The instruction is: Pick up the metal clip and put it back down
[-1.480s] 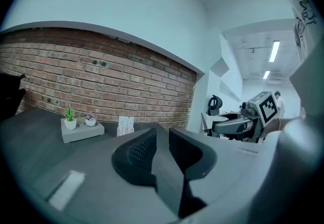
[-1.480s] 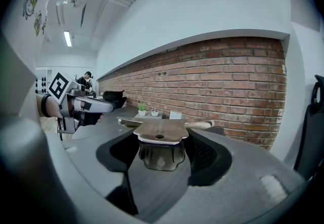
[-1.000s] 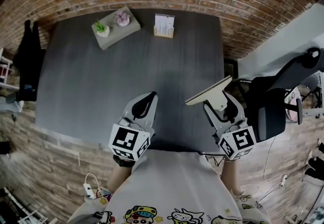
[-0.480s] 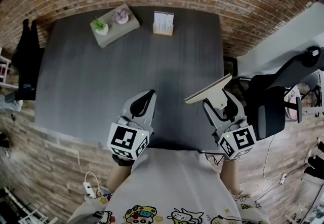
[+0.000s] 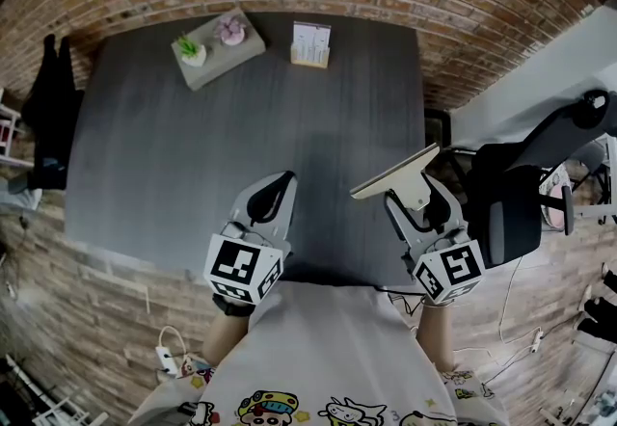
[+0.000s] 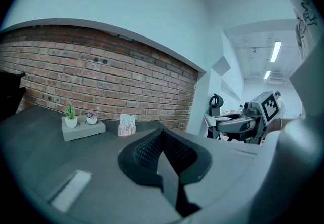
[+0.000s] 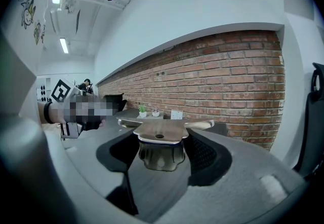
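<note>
A metal clip [image 5: 400, 178] with a long flat bar across its top is held in my right gripper [image 5: 416, 207], above the near right part of the dark table [image 5: 193, 154]. In the right gripper view the clip [image 7: 161, 137] sits between the two jaws, which stand wide and press on its sides; its bar spans past both pads. My left gripper [image 5: 275, 191] hovers over the table's near edge, left of the clip and apart from it. In the left gripper view its jaws [image 6: 162, 154] are shut together with nothing between them.
A grey tray [image 5: 241, 53] with two small potted plants stands at the table's far left, a card stand [image 5: 312, 46] beside it. A black office chair [image 5: 525, 193] is just right of the table. Brick wall runs behind; a dark garment [image 5: 53, 106] hangs at the left.
</note>
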The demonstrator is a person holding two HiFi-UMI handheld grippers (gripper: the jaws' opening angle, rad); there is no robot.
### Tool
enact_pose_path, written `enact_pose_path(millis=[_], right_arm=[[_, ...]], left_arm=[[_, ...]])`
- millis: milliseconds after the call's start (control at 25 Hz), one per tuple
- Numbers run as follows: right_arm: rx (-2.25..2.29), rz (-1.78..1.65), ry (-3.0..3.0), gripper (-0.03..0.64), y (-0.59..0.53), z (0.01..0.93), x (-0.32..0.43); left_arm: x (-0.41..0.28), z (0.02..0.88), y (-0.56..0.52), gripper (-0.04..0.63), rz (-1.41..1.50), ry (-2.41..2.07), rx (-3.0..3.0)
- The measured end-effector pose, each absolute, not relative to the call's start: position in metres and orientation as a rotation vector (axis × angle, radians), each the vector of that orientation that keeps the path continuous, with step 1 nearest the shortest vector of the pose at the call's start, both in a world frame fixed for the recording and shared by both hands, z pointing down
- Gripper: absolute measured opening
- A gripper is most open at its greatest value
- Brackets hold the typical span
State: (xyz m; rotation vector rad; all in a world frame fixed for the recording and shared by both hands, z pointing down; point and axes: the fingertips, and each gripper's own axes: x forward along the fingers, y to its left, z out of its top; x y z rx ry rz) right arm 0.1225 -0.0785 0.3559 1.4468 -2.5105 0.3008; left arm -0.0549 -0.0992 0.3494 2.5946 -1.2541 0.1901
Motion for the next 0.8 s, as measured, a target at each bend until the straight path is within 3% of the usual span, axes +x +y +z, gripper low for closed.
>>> enact_pose_path(millis=[800], right_arm=[[1.378,0.348,-2.501,0.285,-0.074,0.369,0.117]], left_arm=[[-0.054,0.366,-0.090,-0.002,0.242,-1.239,2.553]])
